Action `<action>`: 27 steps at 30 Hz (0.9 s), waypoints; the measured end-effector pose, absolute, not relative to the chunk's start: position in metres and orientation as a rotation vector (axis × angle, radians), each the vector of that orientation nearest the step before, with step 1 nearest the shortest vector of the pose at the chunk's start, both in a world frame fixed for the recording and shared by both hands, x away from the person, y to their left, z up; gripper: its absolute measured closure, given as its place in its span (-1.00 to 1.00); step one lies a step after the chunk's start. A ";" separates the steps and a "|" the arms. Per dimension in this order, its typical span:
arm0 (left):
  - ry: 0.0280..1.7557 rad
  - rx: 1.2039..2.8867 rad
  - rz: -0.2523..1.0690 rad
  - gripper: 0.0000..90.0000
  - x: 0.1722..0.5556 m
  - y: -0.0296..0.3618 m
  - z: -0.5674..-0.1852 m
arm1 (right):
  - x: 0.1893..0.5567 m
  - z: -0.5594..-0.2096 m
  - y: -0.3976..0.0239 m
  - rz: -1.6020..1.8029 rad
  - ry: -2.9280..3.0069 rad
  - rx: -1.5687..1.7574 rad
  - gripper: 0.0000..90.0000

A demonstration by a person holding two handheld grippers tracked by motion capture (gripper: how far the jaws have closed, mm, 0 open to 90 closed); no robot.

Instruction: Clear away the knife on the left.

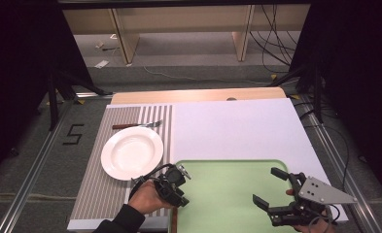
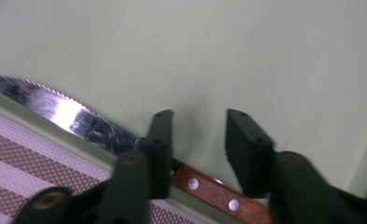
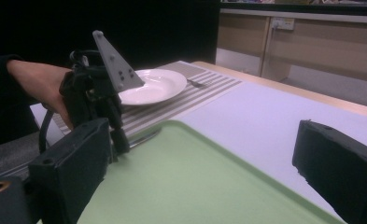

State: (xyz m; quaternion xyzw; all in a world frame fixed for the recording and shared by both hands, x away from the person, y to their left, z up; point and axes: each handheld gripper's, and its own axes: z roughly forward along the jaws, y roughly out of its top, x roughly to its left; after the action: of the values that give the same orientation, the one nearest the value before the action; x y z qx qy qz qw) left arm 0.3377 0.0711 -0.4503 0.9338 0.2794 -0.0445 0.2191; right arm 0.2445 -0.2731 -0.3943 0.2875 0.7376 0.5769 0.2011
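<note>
Along the green tray's (image 1: 227, 194) left rim lies a wooden-handled steak knife (image 2: 125, 144), its long axis following that edge. My left gripper (image 2: 197, 140) straddles its handle, jaws narrowly apart, nearer than my wide-open right gripper (image 1: 271, 189).

High view: overhead, facing forward and down over tabletop (image 1: 237, 121). Left gripper view: very close above green tray (image 2: 218, 56) edge. Right gripper view: low, across same tray (image 3: 195, 177) toward plate (image 3: 155, 86).
</note>
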 end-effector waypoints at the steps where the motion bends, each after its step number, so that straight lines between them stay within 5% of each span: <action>1: 0.773 2.575 -0.115 0.08 0.338 0.071 -0.450 | 0.244 -0.394 -0.273 1.611 2.062 0.804 -0.87; 11: 0.775 2.450 -0.010 -0.47 0.337 0.077 -0.441 | 0.244 -0.394 -0.273 1.612 2.062 0.802 -0.87; 27: 0.694 2.308 0.068 -0.62 0.330 0.081 -0.432 | 0.244 -0.394 -0.273 1.614 2.060 0.801 -0.87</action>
State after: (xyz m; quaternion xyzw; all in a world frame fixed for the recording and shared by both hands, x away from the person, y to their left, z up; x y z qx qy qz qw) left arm 0.3297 0.0808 -0.4321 0.8942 0.2689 0.0264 0.3570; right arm 0.2444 -0.2730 -0.3943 0.2868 0.7373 0.5778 0.2008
